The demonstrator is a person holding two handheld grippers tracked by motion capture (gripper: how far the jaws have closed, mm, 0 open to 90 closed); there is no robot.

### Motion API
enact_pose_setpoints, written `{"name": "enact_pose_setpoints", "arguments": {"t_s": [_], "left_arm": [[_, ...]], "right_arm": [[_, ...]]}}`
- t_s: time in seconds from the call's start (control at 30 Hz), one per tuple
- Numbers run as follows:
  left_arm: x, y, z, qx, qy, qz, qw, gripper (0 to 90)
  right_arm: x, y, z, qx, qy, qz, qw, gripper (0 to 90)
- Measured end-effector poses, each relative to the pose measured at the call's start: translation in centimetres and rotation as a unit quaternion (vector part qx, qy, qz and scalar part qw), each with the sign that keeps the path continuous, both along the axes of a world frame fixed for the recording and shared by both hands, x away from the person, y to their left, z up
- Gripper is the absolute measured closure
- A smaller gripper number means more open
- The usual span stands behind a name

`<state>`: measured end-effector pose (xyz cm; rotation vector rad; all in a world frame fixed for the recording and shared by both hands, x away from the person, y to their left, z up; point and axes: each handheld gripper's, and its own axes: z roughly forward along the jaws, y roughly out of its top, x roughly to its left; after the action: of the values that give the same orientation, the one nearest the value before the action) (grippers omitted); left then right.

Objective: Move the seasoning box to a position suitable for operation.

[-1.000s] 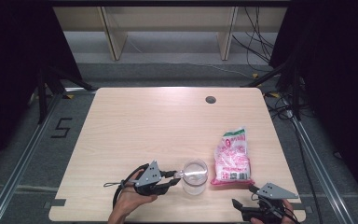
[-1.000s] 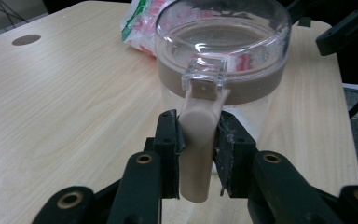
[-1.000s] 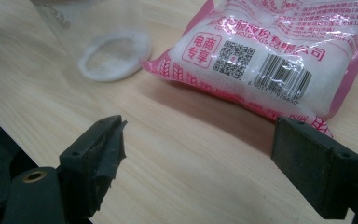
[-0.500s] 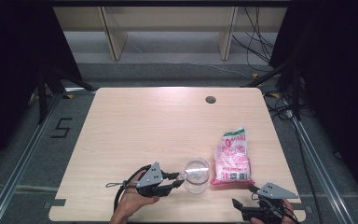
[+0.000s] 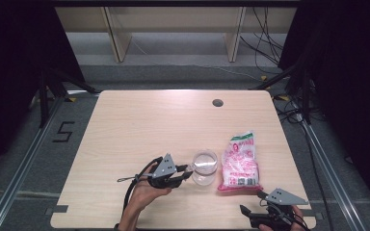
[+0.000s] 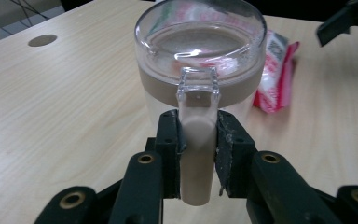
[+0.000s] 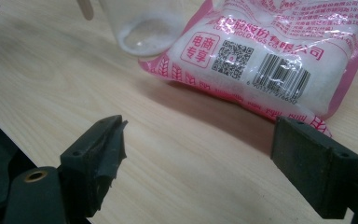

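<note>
On the wooden table [image 5: 139, 125], the left gripper [image 5: 185, 172] has its jaws clamped on the handle [image 6: 196, 140] of the clear lidded jar [image 5: 204, 166] — upright, near the front edge. Just right of it lies the pink-and-white bag [image 5: 239, 161], and the right gripper [image 5: 253, 215] sits near the bag's near end — jaws wide apart, holding nothing.

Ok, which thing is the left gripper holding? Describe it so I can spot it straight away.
On the wooden table, look toward the near edge, just left of the pink-and-white bag. There stands a clear plastic jug with a lid; the left gripper grips its handle. It is the only see-through container there.
</note>
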<state>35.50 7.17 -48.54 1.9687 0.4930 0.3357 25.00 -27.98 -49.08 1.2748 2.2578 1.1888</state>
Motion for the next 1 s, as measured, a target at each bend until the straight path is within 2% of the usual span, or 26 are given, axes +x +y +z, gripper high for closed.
{"name": "enact_pose_setpoints", "arguments": {"t_s": [0.03,0.13,0.17,0.2,0.3,0.37,0.4,0.53,0.57,0.6,0.67,0.7,0.73,0.8,0.9,1.0], "left_arm": [[0.4,0.0,0.1,0.007,0.000,-0.001,1.0000,72.4],[1.4,-0.1,0.2,0.009,0.001,0.003,1.0000,72.4],[1.7,-0.1,0.2,0.008,0.005,0.006,0.9999,72.4],[2.0,-0.1,0.2,0.010,0.006,0.004,0.9999,72.4],[2.9,0.0,0.4,0.017,0.002,0.004,0.9998,72.4],[3.0,-0.1,0.3,0.011,0.009,0.005,0.9999,72.3],[3.2,0.0,0.4,0.014,0.004,0.002,0.9999,72.3],[3.3,0.0,0.3,0.011,0.007,0.010,0.9999,72.3],[3.4,-0.1,0.4,0.014,0.008,0.006,0.9999,72.3],[3.5,-0.2,0.4,0.017,0.006,0.010,0.9998,72.3],[3.8,-0.5,0.3,0.018,0.006,0.008,0.9998,72.3],[4.1,-0.6,0.4,0.025,-0.003,0.005,0.9997,72.3],[4.2,-0.6,0.4,0.026,0.003,0.010,0.9996,72.3],[4.2,-0.6,0.4,0.022,0.005,0.013,0.9997,72.3],[4.6,0.0,0.4,0.033,0.005,0.020,0.9992,72.2],[4.7,0.3,0.4,0.035,0.005,0.024,0.9991,72.5]], "right_arm": [[0.0,0.0,-0.1,0.004,-0.004,0.001,1.0000,18.7],[0.0,0.1,-0.1,0.005,-0.003,-0.002,1.0000,18.6],[0.1,0.0,-0.1,0.000,-0.010,0.003,0.9999,18.7],[0.0,0.1,-0.1,0.003,-0.004,0.001,1.0000,18.6],[0.0,0.1,-0.1,0.003,-0.005,0.000,1.0000,18.6],[0.0,0.0,0.0,0.000,-0.001,0.001,1.0000,18.6],[0.0,0.1,-0.1,0.003,-0.005,0.001,1.0000,18.7],[0.0,0.1,-0.1,0.002,-0.004,0.001,1.0000,18.7],[0.0,0.1,-0.1,0.002,-0.003,0.001,1.0000,18.7],[0.2,-0.1,-0.1,-0.004,-0.013,0.008,0.9999,18.7],[0.2,-0.1,-0.1,-0.002,-0.009,0.009,0.9999,18.6],[-0.1,0.1,0.0,0.008,0.002,-0.002,1.0000,18.7],[0.0,0.1,-0.1,0.003,-0.005,0.001,1.0000,18.6],[0.0,0.0,0.0,0.002,0.002,0.000,1.0000,18.7],[0.0,0.0,0.0,0.002,0.004,0.000,1.0000,18.7],[0.0,0.1,0.0,0.006,0.001,0.000,1.0000,18.7]]}}
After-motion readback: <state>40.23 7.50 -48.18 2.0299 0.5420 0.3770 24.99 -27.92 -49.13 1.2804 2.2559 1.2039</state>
